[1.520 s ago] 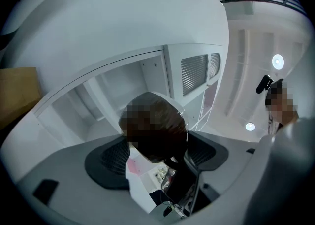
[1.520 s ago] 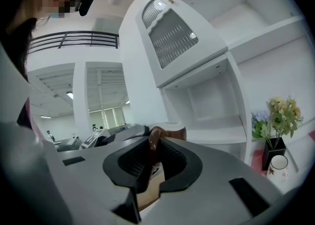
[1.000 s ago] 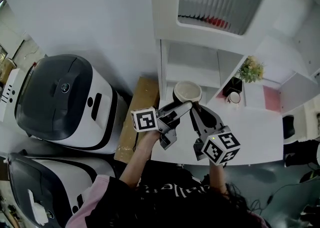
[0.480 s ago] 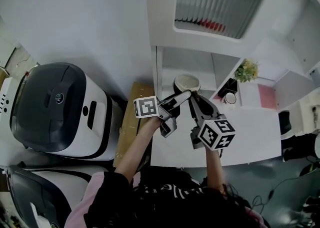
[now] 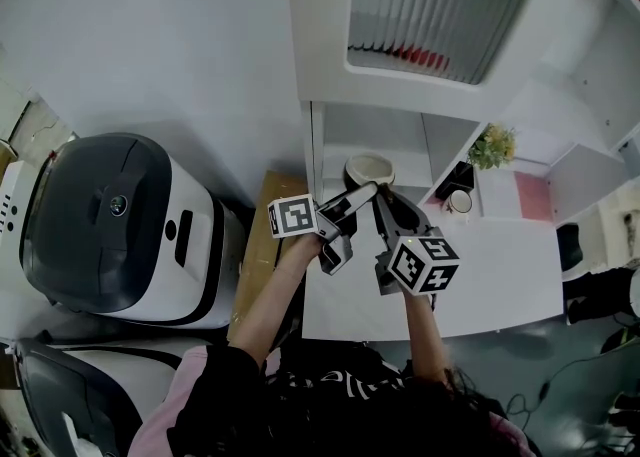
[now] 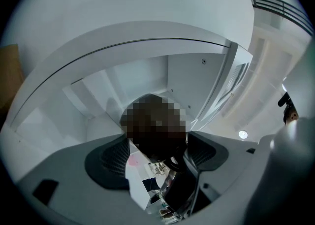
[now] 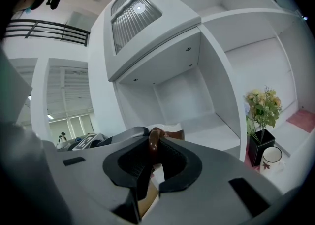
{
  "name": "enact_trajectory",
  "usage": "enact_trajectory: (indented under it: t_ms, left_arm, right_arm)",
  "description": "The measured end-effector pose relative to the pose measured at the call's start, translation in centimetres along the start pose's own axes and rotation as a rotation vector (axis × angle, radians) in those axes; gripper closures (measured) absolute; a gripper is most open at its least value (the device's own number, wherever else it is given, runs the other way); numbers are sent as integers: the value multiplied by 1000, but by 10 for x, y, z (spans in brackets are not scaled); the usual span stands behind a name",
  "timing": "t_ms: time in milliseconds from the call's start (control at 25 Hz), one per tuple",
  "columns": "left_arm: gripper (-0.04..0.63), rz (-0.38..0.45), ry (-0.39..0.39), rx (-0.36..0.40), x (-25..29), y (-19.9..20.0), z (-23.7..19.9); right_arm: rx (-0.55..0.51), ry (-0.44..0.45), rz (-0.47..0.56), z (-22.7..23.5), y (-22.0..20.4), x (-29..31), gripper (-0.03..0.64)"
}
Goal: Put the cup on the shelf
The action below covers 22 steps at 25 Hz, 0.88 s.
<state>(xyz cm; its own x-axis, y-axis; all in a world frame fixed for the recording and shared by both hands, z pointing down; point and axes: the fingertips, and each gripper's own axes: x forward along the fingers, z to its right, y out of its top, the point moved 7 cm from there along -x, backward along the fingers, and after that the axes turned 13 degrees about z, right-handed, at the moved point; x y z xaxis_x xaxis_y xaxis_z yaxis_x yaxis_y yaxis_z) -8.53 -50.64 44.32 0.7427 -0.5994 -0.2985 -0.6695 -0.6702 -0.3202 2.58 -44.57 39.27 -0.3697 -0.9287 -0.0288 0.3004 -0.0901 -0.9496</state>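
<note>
A cup (image 5: 370,167), dark outside and cream inside, hangs in front of the lower open compartment (image 5: 375,135) of the white shelf unit. My left gripper (image 5: 366,191) reaches it from the left. In the left gripper view its pads (image 6: 114,162) sit on either side of the dark cup body (image 6: 155,125), which fills the gap. My right gripper (image 5: 385,205) comes from below. In the right gripper view its jaws (image 7: 153,152) pinch the brown handle (image 7: 153,142), with the cup (image 7: 173,131) just beyond them. The shelf floor (image 7: 206,128) lies behind.
A flower pot (image 5: 493,143) (image 7: 263,115) and a small white mug (image 5: 460,201) (image 7: 271,156) stand one compartment to the right. A white counter (image 5: 490,275) lies under the grippers. A ribbed door (image 5: 440,5) hangs above. Two grey-white machines (image 5: 120,225) and a wooden board (image 5: 262,245) are at the left.
The cup and both grippers sit a little nearer the shelf opening than a second ago. The right gripper has drawn in closer behind the cup. Both grips look unchanged.
</note>
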Motion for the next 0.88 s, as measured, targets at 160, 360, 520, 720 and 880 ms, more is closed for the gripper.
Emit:
enact_trajectory:
  t_ms: [160,360,520,720,880]
  left_arm:
    - [233,22,10,42,-3,5,-1]
    - [233,32,9,105,-14,7,2]
    - [233,36,4,145,-25,9,8]
    - [235,57,2,165,-42,7,17]
    - [235,19,35,237,-60,-3,19]
  right_arm:
    - [-37,6,-3,-2,-2,5,534]
    - [-92,-5,3,4,-3,14,535]
    - [-119,-8,4,14,-2,25,534]
    - [-150,-9,-4,22,-4,40,534]
    - [-188,-10,-36,29,-10,54,534]
